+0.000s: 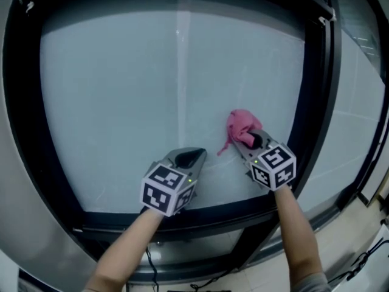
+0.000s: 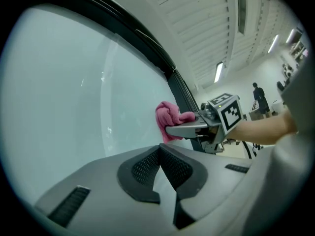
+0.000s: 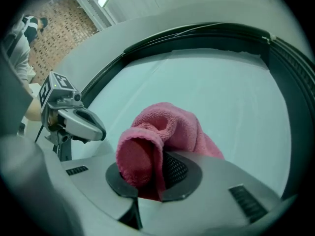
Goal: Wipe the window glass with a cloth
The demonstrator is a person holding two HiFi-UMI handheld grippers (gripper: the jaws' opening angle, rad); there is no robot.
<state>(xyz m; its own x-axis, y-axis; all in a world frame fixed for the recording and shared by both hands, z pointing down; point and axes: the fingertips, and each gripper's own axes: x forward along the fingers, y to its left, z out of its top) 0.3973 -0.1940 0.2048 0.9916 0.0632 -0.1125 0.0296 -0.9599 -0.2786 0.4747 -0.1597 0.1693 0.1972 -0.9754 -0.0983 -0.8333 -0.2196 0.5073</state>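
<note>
Our left forearm rises from the bottom edge of the head view and ends in the left claw. This claw sits low in front of the window glass, with its tip close to the pane. We cannot tell whether the tip touches the pane. The left gripper view shows the two dark pads brought together at the tip, with nothing between them.

To its right and a little higher, the pink cloth lies bunched against the lower right part of the glass. One thin corner hangs down toward the left. The right claw meets the cloth from below and from the right and is clamped on it. In the right gripper view a fold of cloth fills the gap between the pads, and the rest bulges past the tip onto the pane. Our right forearm runs down behind this claw. Just right of the cloth stands the black frame.
</note>
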